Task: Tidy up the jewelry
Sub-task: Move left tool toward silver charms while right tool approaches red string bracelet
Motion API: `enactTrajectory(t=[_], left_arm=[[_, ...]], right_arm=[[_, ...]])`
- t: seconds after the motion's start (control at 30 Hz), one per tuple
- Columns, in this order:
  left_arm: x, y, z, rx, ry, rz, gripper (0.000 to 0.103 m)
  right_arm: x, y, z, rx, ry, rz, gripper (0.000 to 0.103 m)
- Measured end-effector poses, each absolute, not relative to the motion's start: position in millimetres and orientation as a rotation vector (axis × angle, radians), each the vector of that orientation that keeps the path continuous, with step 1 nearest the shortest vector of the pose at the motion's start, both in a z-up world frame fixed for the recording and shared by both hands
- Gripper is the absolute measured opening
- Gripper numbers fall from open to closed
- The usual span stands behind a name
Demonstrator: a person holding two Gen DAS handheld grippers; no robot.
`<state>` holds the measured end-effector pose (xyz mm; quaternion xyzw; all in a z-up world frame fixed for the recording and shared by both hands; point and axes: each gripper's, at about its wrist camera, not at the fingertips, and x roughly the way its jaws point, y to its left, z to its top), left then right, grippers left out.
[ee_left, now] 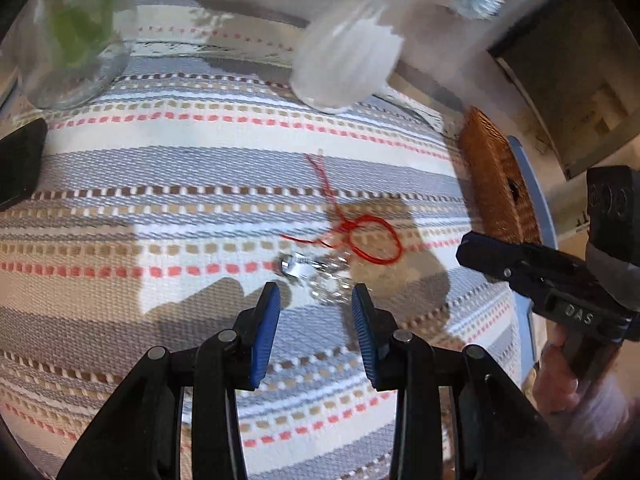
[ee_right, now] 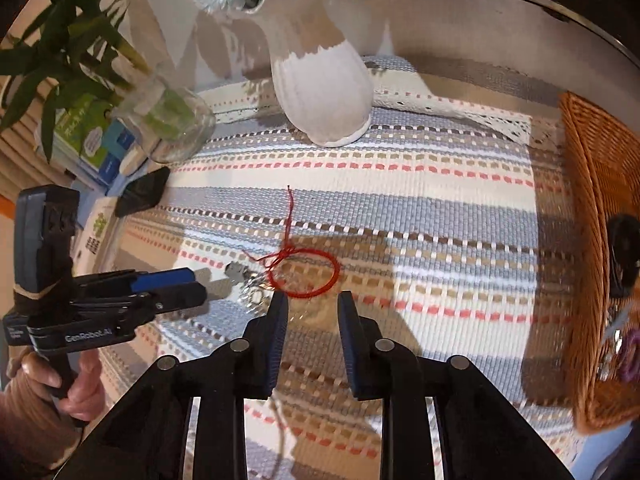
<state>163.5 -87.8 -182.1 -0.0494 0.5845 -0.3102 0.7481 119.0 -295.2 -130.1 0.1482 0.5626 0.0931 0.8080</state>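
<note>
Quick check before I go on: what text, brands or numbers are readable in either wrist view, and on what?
"GenRobot.AI": white print on the left gripper body, right wrist view.
"DAS": raised letters on the right gripper body, left wrist view.
Green and blue boxes behind the glass jar: print too blurred to read.
White carton with a dark grid: unreadable.

Striped woven cloth [ee_right: 440,216] covers the surface. White vase [ee_right: 326,92] stands at its far edge; glass jar [ee_right: 172,124] left of vase. Red string bracelet [ee_right: 306,272] and silver piece [ee_right: 250,286] lie nearer than vase, wicker basket [ee_right: 592,216] to its right.
</note>
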Motion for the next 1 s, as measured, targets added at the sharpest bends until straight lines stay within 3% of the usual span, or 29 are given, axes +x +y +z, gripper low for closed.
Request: enactTrajectory(t=[0.37,0.5,0.6,0.67,1.0], left_arm=[[171.7,-91.9,-203.3,-0.115,1.295,-0.583,0.037],[171.3,-88.2,-207.7,-0.117,1.3,-0.563,0.037],[170.0,-90.7,-208.3,-0.127,1.293,-0.566,0.037],[170.5,-100.8,-209.4,-0.113,1.293,-0.573,0.037],[162.4,-141.8,-213.0,0.109,1.271,-0.592,0.037]], right_arm=[[173.4,-278.7,-181.6,0.116,1.312,0.277,0.022],[172.9,-254.8,-184.8,-0.087,1.289,0.282,0.022],[167.4,-244.1,-184.9,-0.19,1.261,0.287,0.006],[163.9,-243.7,-184.8,-0.225,1.256,0.264,0.004],[126.9,-326.1,-182.8,0.007,1.342,0.081,0.004]])
